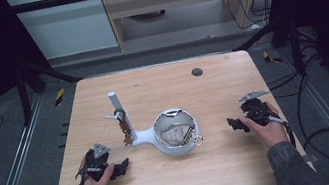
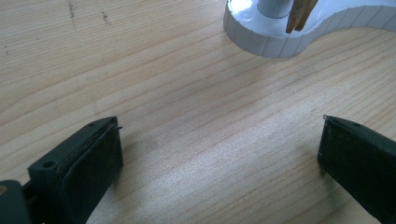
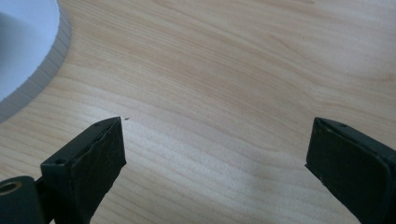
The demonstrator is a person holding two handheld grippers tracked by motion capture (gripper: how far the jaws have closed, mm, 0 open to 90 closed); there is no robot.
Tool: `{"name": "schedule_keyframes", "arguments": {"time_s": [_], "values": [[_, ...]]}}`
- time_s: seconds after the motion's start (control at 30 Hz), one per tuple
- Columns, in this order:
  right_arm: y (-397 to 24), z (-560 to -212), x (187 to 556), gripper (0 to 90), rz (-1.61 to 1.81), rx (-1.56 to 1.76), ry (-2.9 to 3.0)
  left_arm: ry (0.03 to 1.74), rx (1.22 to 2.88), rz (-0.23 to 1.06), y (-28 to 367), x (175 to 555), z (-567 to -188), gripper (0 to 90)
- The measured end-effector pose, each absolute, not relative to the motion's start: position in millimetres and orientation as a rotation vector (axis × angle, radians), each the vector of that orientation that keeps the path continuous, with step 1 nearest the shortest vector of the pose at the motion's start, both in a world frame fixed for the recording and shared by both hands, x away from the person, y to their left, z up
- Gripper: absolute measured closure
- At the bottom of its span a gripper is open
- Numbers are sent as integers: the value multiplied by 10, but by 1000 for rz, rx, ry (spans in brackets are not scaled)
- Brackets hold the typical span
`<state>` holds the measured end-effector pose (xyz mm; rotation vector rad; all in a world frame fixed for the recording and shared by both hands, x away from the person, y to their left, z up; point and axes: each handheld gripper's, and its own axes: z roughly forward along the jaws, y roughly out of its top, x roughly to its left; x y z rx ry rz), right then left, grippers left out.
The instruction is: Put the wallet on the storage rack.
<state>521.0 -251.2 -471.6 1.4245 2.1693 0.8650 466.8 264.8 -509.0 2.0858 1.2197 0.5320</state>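
While both grippers are held low over the wood, the table (image 1: 226, 173) is seen as a pale slab with rounded corners, its far edge bordered by grey floor and its left and right edges by metal rails. Wide bare stretches are left along the near edge, across the far right quarter and down the left side. Near the middle, a white stand (image 1: 177, 147) is set: a round bowl with a crumpled item inside it, joined by a neck to an upright post (image 1: 116, 104) on its far left, from which a small bunch of keys (image 1: 124, 129) is hung. A metal ring (image 1: 198, 140) is seen at the bowl's right rim.

At the near left, the left gripper (image 2: 219, 154) is held just near of the stand's base, its jaws spread wide with nothing but bare wood between them. At the right, the right gripper (image 3: 215, 154) is held well apart from the bowl, its jaws likewise spread over bare wood, the bowl's rim showing at the far left of its own view. A small dark disc (image 1: 196, 72) is set into the table near the far edge.
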Motion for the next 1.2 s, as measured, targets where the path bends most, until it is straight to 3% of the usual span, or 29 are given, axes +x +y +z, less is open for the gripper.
{"name": "schedule_keyframes", "arguments": {"time_s": [0.4,1.2], "values": [[-2608,-5005,5042,49,829,1468,2155,1212,2088,527,2675,4702,-5090,0],[-2543,-5125,4940,10,887,1459,2070,1206,2092,527,2687,4704,-5089,0]]}}
